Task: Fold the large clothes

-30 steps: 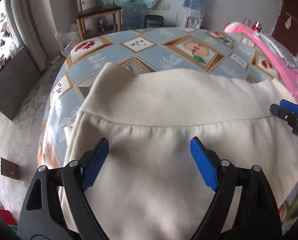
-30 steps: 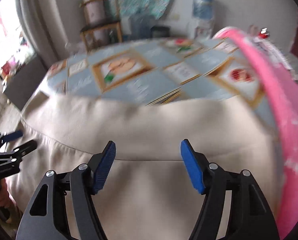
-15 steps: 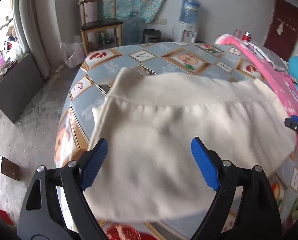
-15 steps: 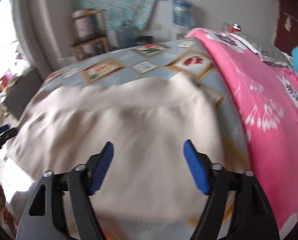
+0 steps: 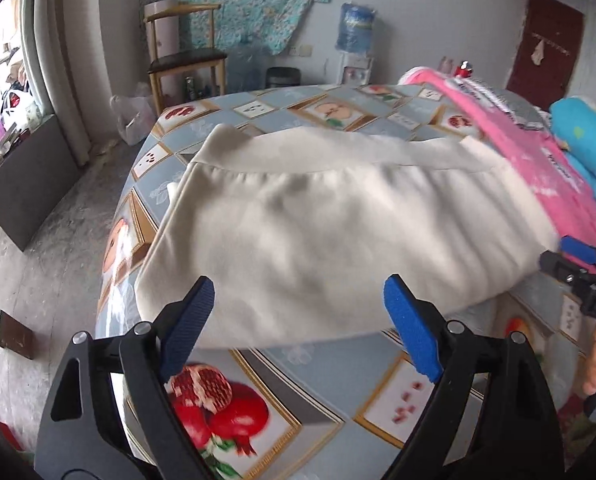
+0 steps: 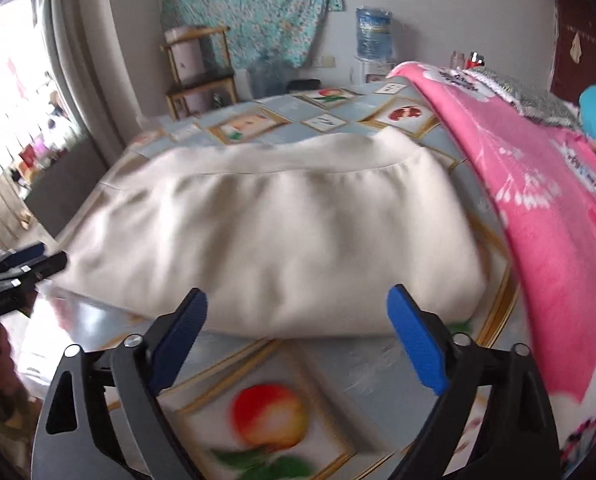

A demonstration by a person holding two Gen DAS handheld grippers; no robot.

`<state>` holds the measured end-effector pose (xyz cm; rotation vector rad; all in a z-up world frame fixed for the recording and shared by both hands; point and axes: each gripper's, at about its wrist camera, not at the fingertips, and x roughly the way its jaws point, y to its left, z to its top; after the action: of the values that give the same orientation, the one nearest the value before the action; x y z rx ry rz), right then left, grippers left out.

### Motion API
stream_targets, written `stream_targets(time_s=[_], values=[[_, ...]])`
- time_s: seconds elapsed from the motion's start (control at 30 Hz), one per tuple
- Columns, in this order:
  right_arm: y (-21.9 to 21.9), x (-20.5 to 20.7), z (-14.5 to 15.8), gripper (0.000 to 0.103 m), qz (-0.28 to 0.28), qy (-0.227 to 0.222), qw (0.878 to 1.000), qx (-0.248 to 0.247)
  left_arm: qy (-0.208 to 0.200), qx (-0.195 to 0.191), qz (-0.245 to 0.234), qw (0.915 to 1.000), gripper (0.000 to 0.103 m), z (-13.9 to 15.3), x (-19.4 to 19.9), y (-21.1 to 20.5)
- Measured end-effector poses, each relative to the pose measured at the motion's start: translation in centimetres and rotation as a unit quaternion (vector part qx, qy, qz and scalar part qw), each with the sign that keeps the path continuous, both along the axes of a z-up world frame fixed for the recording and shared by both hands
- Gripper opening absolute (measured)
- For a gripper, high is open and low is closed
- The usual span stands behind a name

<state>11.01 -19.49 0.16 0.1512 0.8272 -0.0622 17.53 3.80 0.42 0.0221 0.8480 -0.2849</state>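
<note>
A folded cream garment (image 5: pixel 318 216) lies flat on the table with the fruit-print cloth (image 5: pixel 258 384); it also shows in the right wrist view (image 6: pixel 274 236). My left gripper (image 5: pixel 298 320) is open and empty, held above the table just short of the garment's near edge. My right gripper (image 6: pixel 298 328) is open and empty too, just short of the same near edge. The right gripper's tips show at the right edge of the left wrist view (image 5: pixel 578 260). The left gripper's tips show at the left edge of the right wrist view (image 6: pixel 22 264).
A pink blanket (image 6: pixel 538 184) lies along the table's right side next to the garment, with a blue pillow (image 5: pixel 586 140) beyond. A wooden chair (image 5: pixel 182 56) and a water dispenser (image 5: pixel 354 36) stand by the far wall. The table's left edge drops to the floor (image 5: pixel 38 272).
Both grippers have pulled back and up from the garment. It was spread under the fingers a second ago; now it lies folded ahead of them, with bare tablecloth beneath the fingers.
</note>
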Motion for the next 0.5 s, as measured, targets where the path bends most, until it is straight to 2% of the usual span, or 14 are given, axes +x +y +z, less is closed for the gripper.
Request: stream_targets(time_s=[0.13,0.27,0.37,0.5], values=[[1.8,-1.4,0.6,0.095,-0.013,-0.007,1.000,0.000,-0.009,-0.002,-0.005,0.9999,0.089,1.1,-2.6,-0.7],[2.8,-2.3,2.1,0.096,-0.030,-0.011,0.998,-0.053,-0.040,0.022,0.013,0.9989,0.095,2.3,-4.3,-1.5],[3.0,-2.7,3.0,0.097,-0.044,-0.013,0.996,-0.076,-0.048,0.031,0.021,0.9982,0.095,2.8,-4.6,-1.6],[3.6,-3.3,3.6,0.097,-0.049,-0.005,0.995,-0.082,-0.053,0.051,0.055,0.9958,0.095,3.3,-4.9,-1.6]])
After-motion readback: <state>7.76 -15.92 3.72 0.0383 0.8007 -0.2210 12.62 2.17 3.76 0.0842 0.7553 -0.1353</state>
